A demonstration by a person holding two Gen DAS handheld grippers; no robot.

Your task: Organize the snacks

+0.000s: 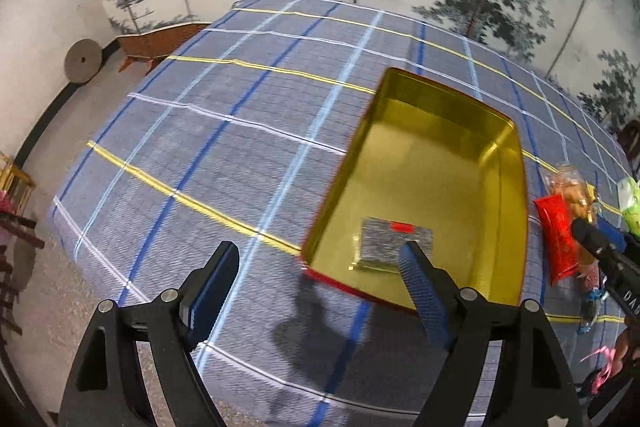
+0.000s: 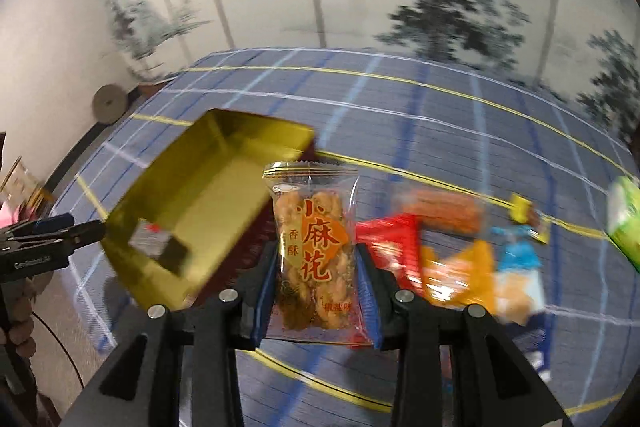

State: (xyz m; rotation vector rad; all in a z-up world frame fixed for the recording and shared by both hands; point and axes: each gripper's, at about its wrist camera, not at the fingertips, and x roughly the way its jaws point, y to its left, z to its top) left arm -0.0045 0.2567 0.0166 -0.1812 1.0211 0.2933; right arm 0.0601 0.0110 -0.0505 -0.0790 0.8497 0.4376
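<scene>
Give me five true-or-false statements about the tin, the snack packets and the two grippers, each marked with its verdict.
1. The right gripper is shut on a clear packet of fried dough twists. True.
2. The gold tin holds no snacks at all. False: one silver packet lies on its floor near the front wall.
3. The left gripper is shut on the silver packet. False: its fingers stand wide apart and hold nothing.
4. A red packet lies on the plaid cloth outside the tin, to its right. True.
5. The tin has a lid on it. False: it is open at the top, its gold inside showing.
</scene>
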